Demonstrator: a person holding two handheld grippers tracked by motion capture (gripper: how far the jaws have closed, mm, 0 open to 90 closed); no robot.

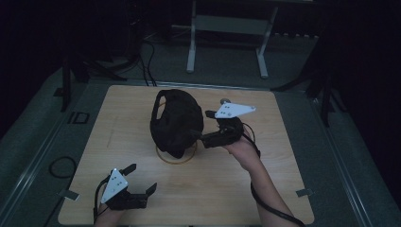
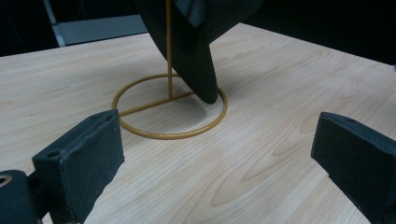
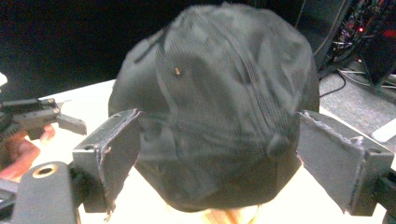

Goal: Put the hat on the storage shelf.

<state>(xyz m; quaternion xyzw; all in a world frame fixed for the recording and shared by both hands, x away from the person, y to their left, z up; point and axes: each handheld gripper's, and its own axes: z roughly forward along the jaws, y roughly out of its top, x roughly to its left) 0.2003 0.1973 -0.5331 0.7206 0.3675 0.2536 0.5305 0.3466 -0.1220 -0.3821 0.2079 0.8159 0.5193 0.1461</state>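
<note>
At the lower left of the high view, the left tool [image 1: 142,178] rested low on the table [image 1: 265,189], jaws spread and empty, aimed toward the centre. Middle frame, the black cap [image 1: 176,120] hung on a gold wire stand [image 1: 176,158], its brim pointing down toward the stand's ring. Just right of it, the right tool [image 1: 201,126] was the nearer one, jaws spread wide to either side of the cap's crown, not visibly pressing, forearm angled in from the lower right.
</note>
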